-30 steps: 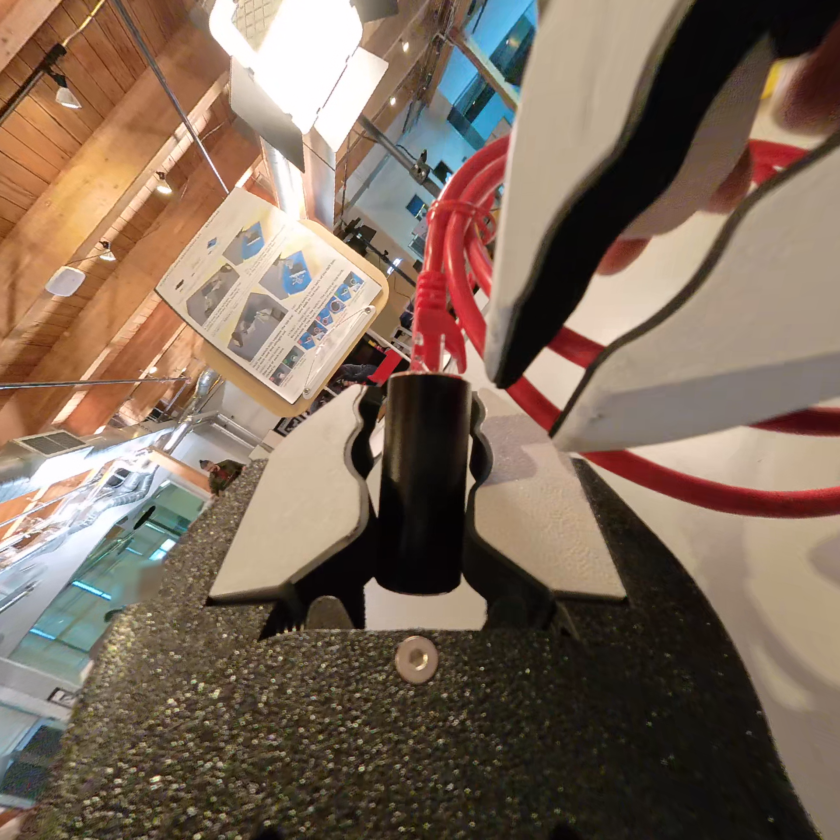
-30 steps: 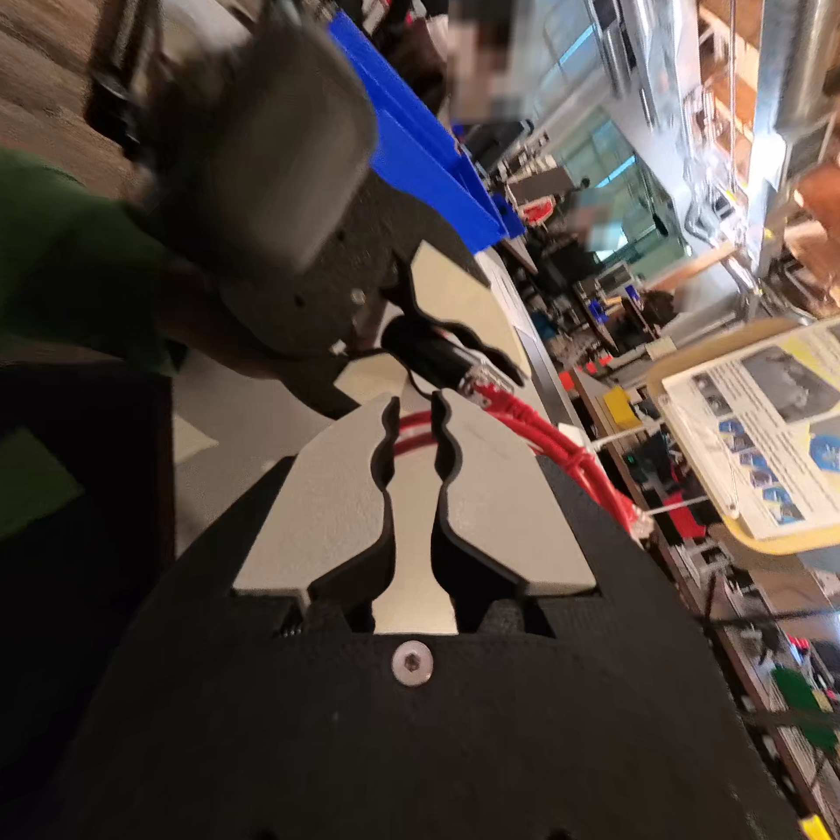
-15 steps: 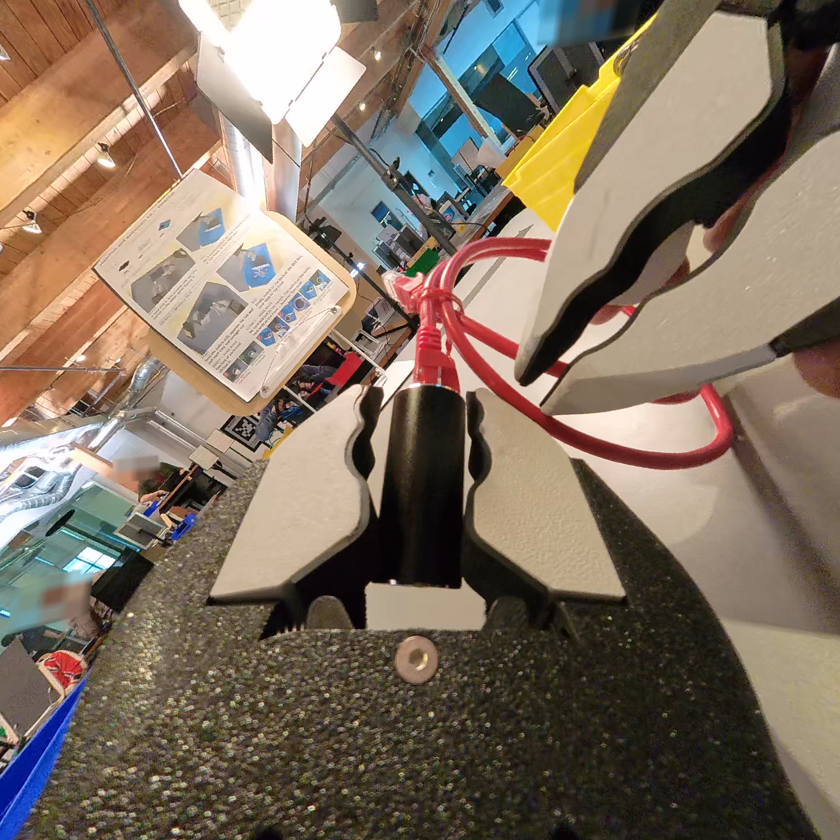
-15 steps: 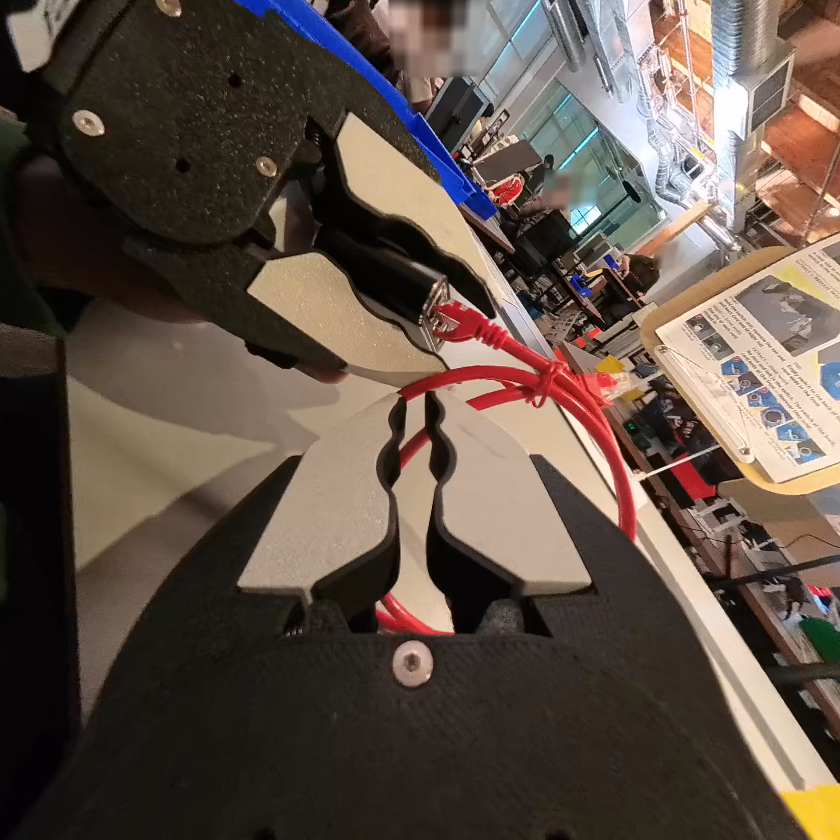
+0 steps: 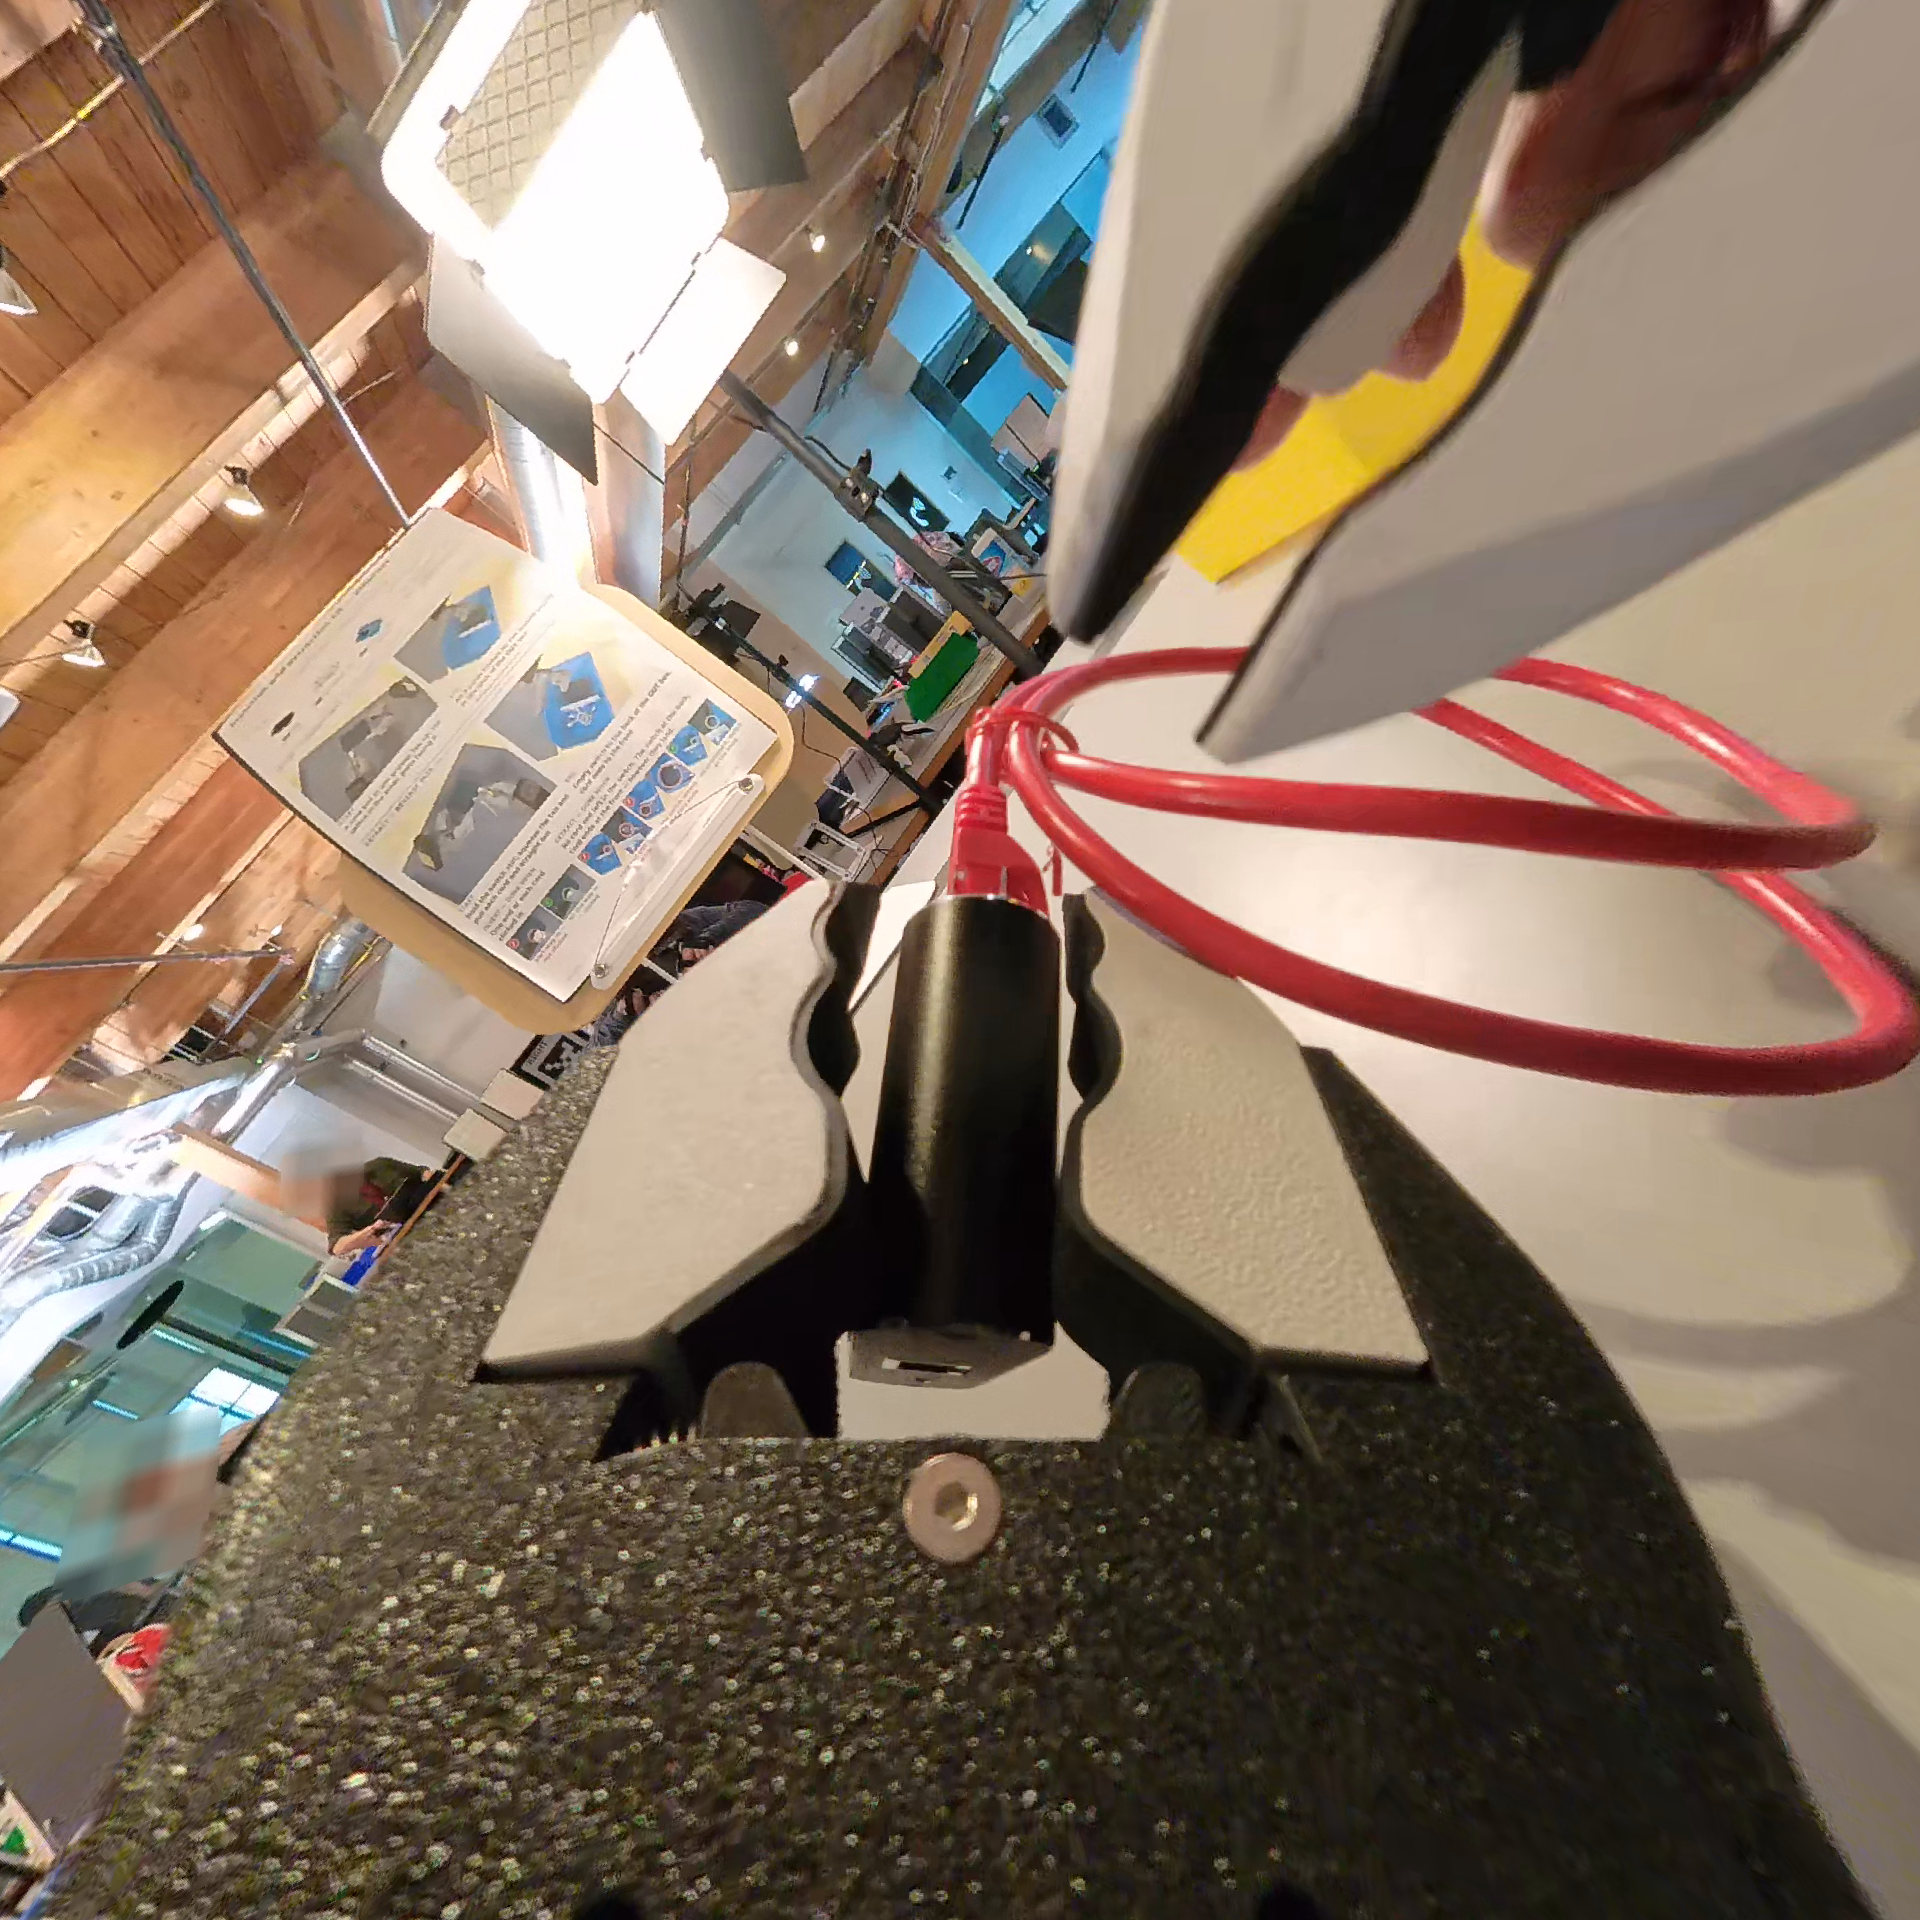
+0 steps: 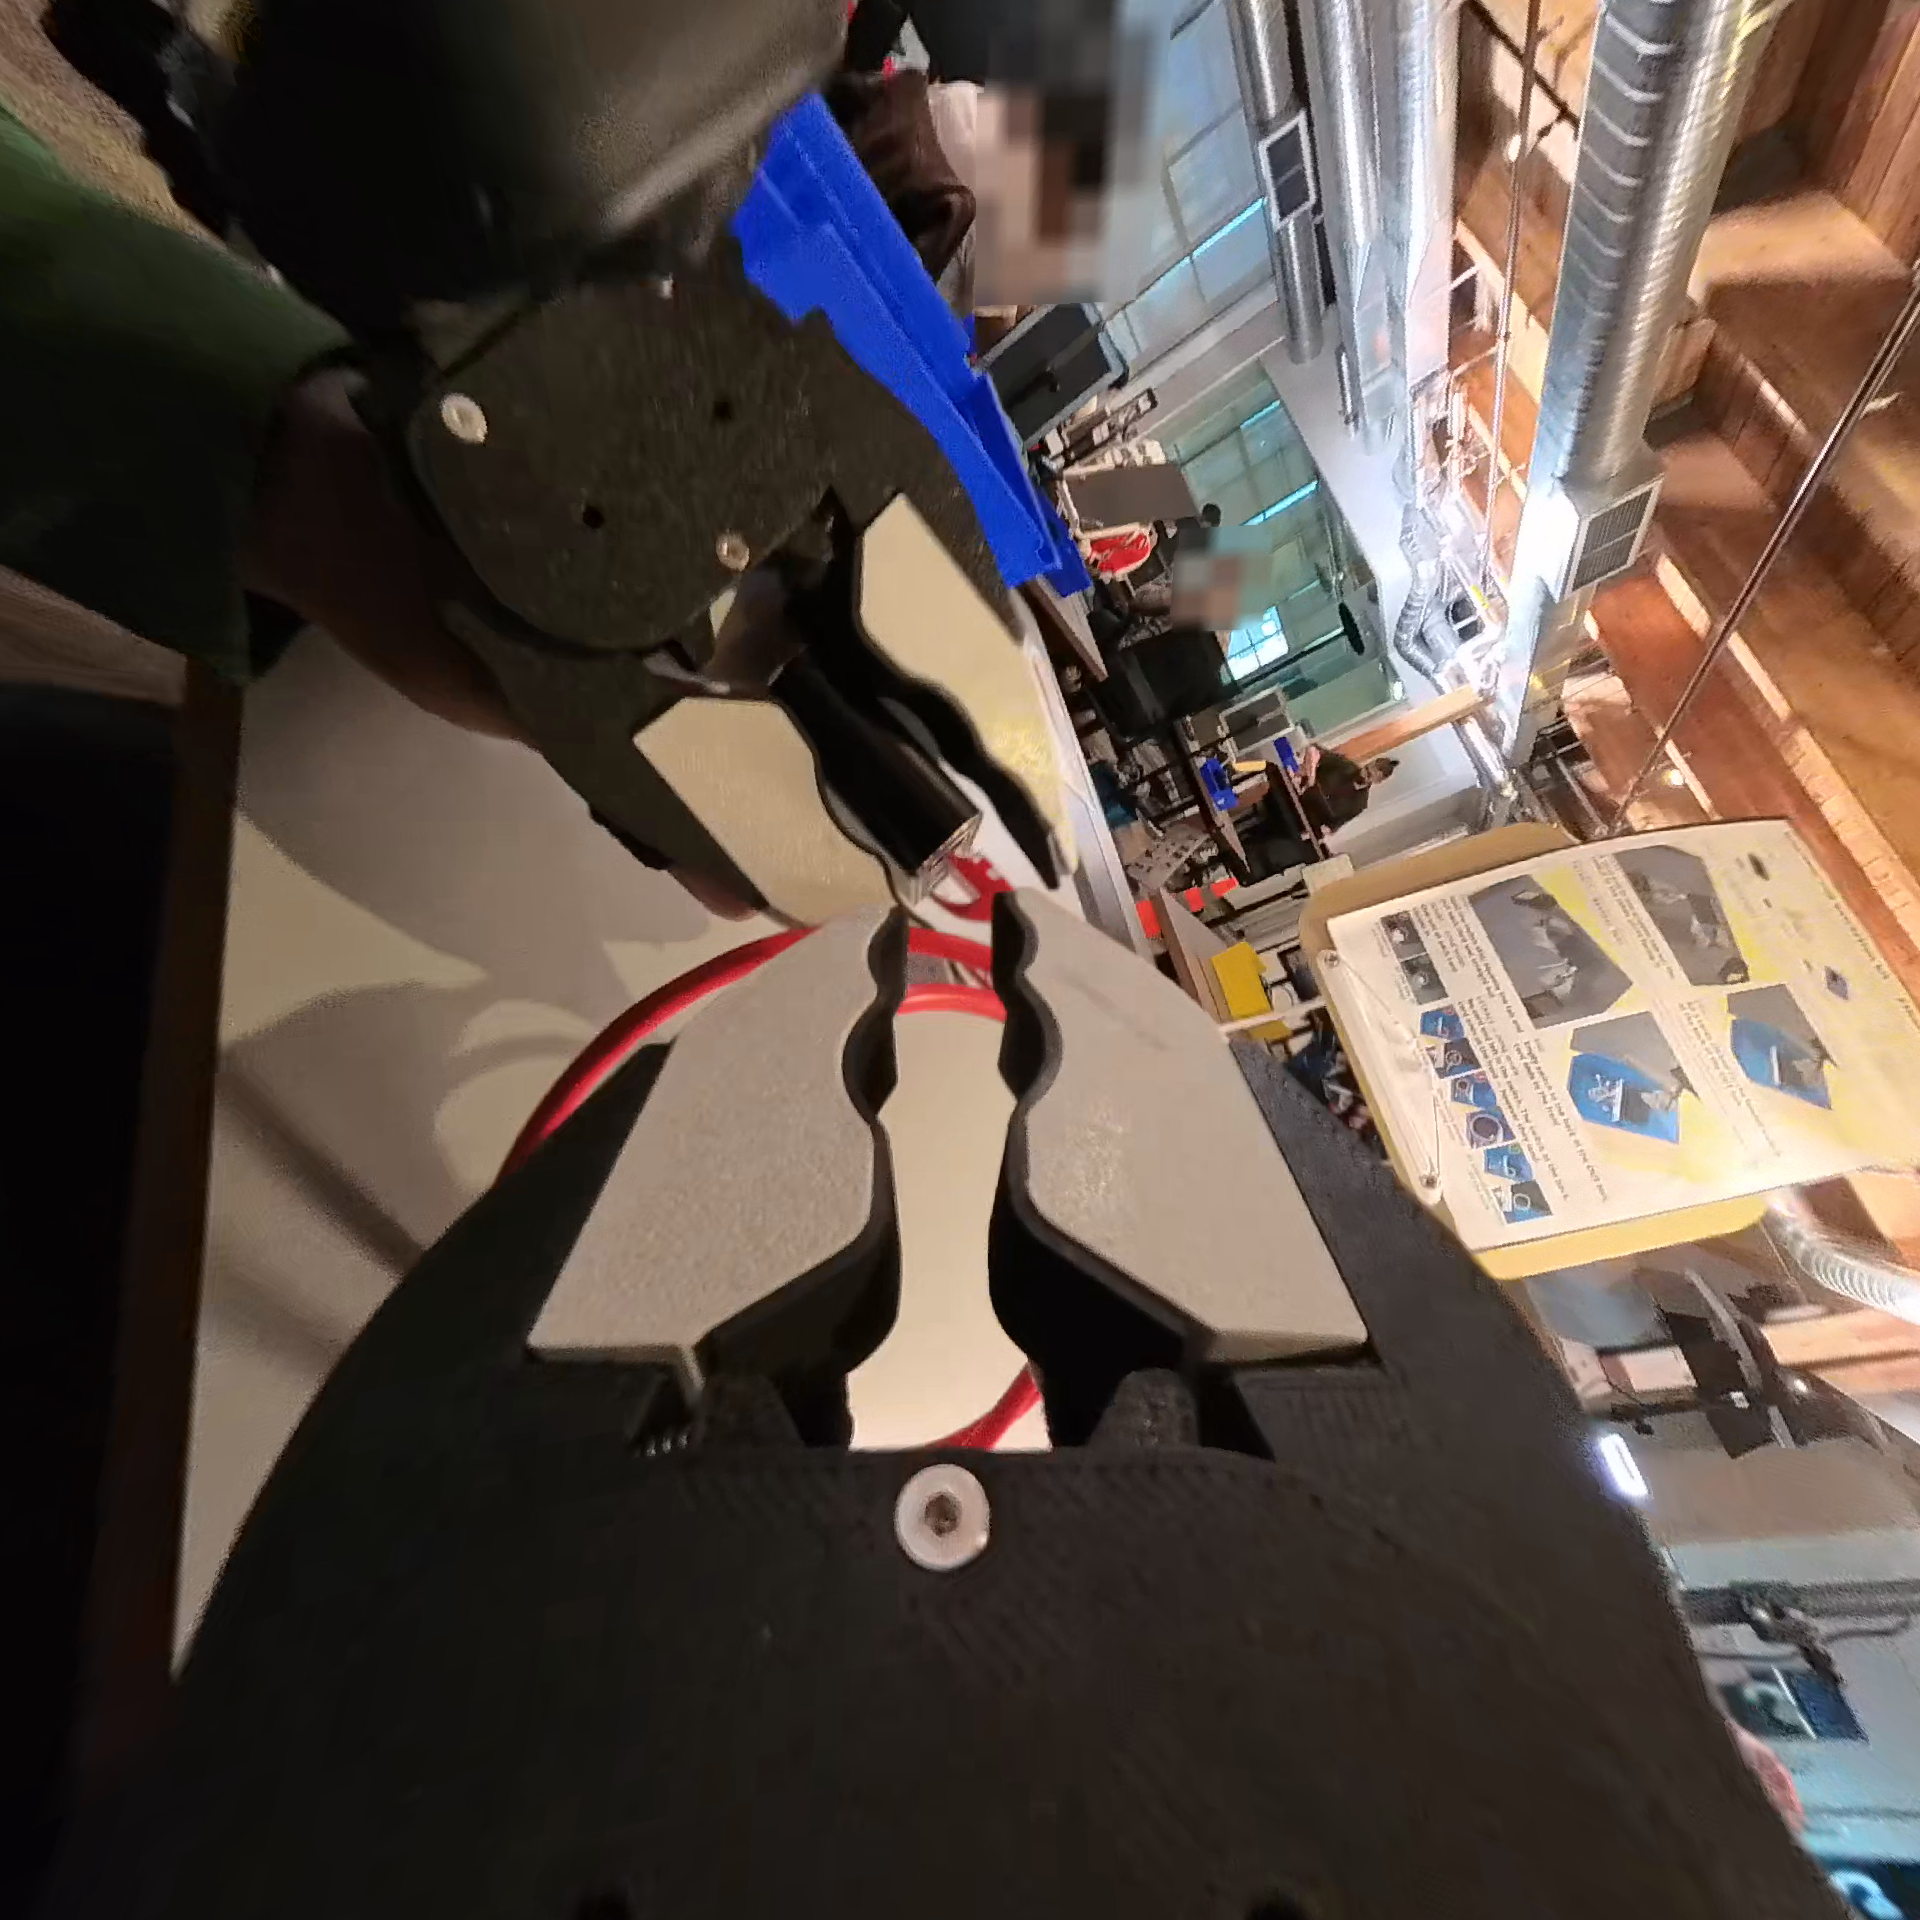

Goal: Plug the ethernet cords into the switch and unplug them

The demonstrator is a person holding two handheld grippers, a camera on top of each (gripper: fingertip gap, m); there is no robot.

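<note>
Workshop hall, wooden ceiling, metal ducts; pale grey worktop [image 5: 1558, 1195] beneath. Clipboard with illustrated sheet [image 5: 499, 769] hanging behind, lit lamp panel [image 5: 561, 197] above. Red ethernet cord [image 5: 1455, 810], coiled and tied, looped over worktop, one plug seated in far end of black coupler [image 5: 971, 1122]. Left tongs [image 5: 961, 914] clenched on black coupler, near port unfilled. Right tongs [image 6: 940, 935] parted narrowly, grasping nothing, poised just above cord loop, close to left tongs.
</note>
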